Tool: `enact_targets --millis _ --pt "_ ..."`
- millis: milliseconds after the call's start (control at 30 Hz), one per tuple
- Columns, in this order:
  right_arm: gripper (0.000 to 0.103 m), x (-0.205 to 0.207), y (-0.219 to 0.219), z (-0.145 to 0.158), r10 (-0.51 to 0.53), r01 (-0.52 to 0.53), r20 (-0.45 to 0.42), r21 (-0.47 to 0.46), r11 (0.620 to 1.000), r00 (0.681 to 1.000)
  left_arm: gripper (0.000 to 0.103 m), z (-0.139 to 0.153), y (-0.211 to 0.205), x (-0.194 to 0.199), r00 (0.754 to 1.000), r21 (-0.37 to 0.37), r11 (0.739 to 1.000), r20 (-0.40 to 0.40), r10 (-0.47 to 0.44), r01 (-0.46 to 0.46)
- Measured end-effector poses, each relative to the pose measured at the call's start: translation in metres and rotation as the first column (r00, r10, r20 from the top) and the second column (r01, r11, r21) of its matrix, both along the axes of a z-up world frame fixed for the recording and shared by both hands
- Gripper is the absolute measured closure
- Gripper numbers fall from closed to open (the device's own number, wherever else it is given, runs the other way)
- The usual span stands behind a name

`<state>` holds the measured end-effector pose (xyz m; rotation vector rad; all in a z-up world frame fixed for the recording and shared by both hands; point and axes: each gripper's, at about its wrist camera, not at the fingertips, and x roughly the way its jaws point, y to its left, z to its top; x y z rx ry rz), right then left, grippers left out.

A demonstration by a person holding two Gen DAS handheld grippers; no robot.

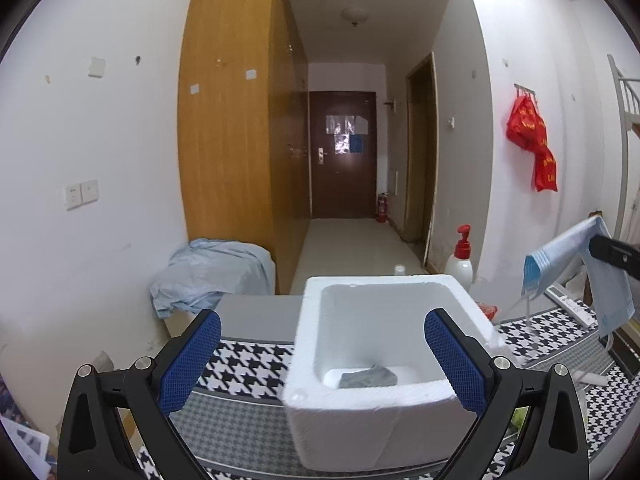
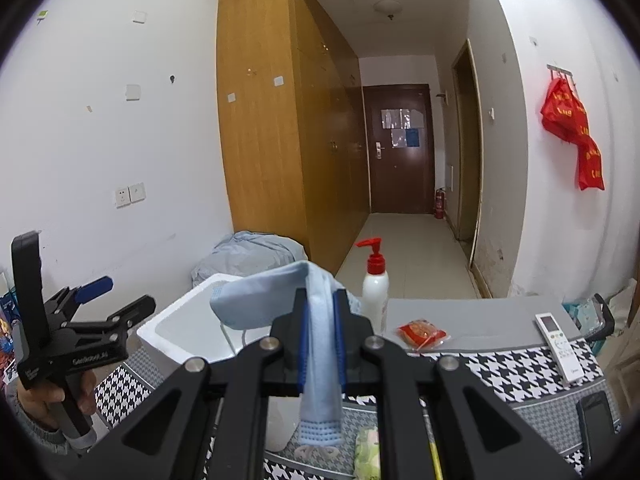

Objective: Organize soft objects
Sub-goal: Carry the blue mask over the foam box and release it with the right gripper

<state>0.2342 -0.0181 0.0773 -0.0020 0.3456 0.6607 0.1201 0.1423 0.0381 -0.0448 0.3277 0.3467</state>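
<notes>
While its blue pads stand spread wide with nothing between them, the left gripper (image 1: 322,364) hovers just before the white foam box (image 1: 384,412), where a grey cloth (image 1: 367,376), perhaps a folded rag, lies. The right gripper (image 2: 321,342) is clamped on a pale blue face mask (image 2: 320,320) held above the table.

Foam box (image 1: 372,412) matt white; face mask (image 2: 320,344) soft pleated cloth; wardrobe (image 1: 232,128) smooth wood.
</notes>
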Motion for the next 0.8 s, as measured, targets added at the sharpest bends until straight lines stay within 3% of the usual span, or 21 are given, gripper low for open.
enact_targets --millis 800 --pt "0.088 0.017 0.075 0.007 0.125 -0.129 -0.061 -0.060 0.990 0.990 0.001 -0.019 0.017 -0.036 0.994 0.020 0.994 -0.002 0.110 -0.110"
